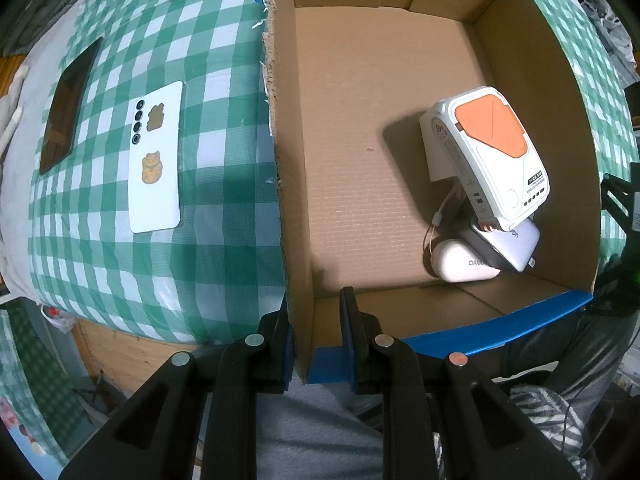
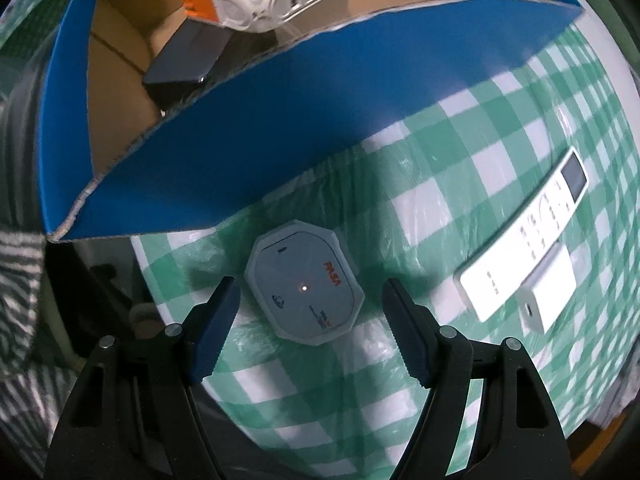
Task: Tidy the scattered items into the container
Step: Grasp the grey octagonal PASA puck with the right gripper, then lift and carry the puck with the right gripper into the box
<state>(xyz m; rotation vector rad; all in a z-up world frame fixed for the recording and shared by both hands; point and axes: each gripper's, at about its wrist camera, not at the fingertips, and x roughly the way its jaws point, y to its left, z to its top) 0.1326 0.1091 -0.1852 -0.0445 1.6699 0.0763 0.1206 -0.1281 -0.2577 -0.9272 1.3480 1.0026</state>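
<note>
**Box held at the corner, one gripper over the grey gadget**

The left gripper (image 1: 316, 336) is pinching the near corner of the cardboard box (image 1: 520, 120) — one finger is sitting outside the wall and one inside, pressed tight on it. Inside the box, a white and orange device (image 1: 486, 156) is leaning on a silver charger (image 1: 508, 246), with a small white case (image 1: 464, 266) just beside them. Left of the box, a white phone (image 1: 156, 160) with cat stickers is lying on the green checked cloth (image 1: 224, 184), and a dark tablet (image 1: 70, 106) is lying further left.

The right gripper (image 2: 310, 322) is pointing down with its jaws standing wide apart and holding nothing. A grey eight-sided gadget (image 2: 306, 282) is lying on the cloth between the fingertips — not touched. It is sitting just outside the box's blue wall. A white remote (image 2: 528, 236) is lying to the right, with a small white block (image 2: 546, 296) on its lower end.
</note>
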